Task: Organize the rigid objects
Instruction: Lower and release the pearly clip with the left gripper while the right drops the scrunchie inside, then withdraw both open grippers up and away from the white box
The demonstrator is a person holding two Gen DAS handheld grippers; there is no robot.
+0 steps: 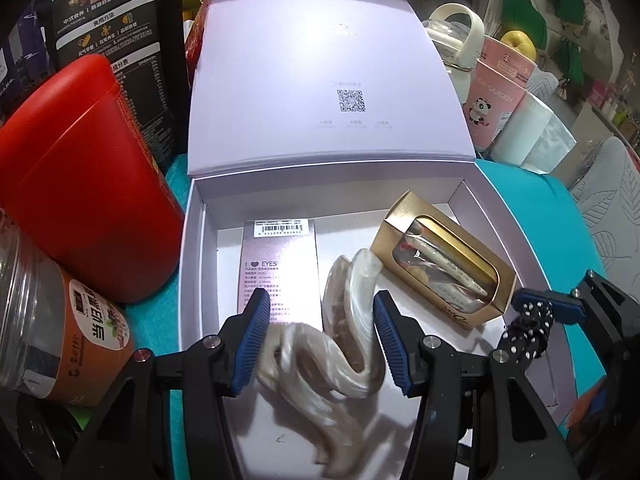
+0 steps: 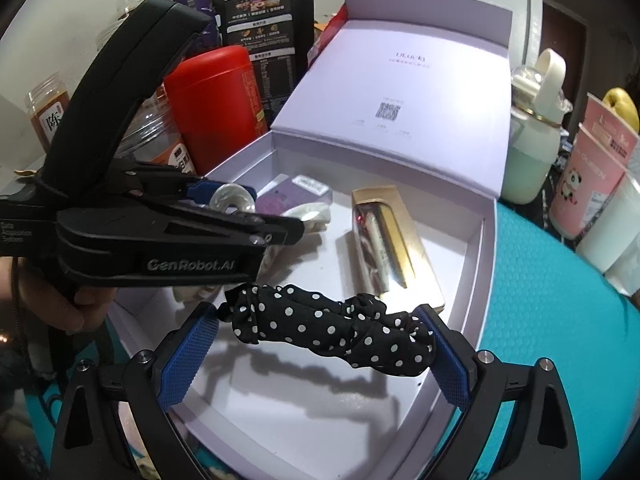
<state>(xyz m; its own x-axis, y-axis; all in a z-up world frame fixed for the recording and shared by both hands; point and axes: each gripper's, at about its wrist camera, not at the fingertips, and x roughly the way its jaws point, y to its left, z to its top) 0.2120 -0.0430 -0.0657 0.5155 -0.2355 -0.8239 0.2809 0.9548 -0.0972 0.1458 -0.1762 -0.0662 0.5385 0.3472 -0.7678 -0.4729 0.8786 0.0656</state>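
Observation:
An open white box lies on a teal mat. Inside are a gold windowed carton and a pink "EYES" carton. My left gripper is shut on a wavy pearly hair clip, held just above the box floor. My right gripper is shut on a black polka-dot hair tie, stretched between its blue pads over the box's near right part.
A red canister, an orange-labelled jar and a black pouch crowd the box's left side. A white bottle, a pink panda cup and a white roll stand to the right.

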